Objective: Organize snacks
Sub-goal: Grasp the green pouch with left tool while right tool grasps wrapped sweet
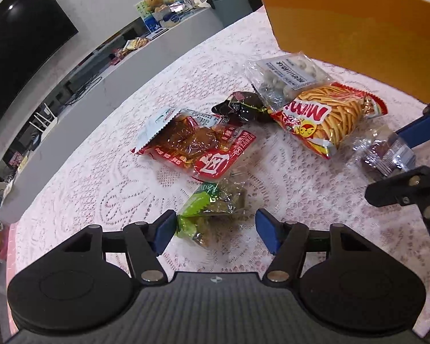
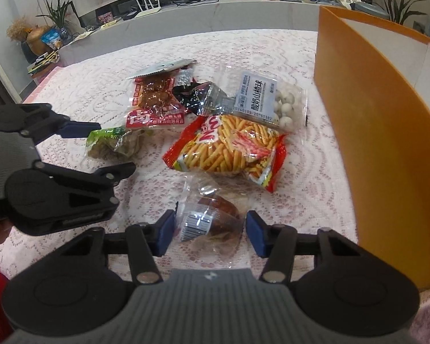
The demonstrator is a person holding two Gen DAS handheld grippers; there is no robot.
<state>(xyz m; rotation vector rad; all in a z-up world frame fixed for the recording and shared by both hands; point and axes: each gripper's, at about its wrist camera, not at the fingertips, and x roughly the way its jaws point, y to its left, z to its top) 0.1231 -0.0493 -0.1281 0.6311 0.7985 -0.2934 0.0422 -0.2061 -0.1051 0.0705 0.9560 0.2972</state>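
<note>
Our left gripper (image 1: 215, 229) and right gripper (image 2: 210, 229) straddle the green pack (image 1: 212, 209) and clear pack (image 2: 209, 220), jaws open; we should close squarely on each middle.

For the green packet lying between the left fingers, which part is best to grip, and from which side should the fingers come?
Probably best across its middle bulge, coming from above. The green snack packet lies flat on the lace tablecloth, its crimped end beside one pad of the left gripper. The fingers already straddle it, open, without pressing. The flat, thin ends would likely slip; the filled centre gives more to pinch.
</note>
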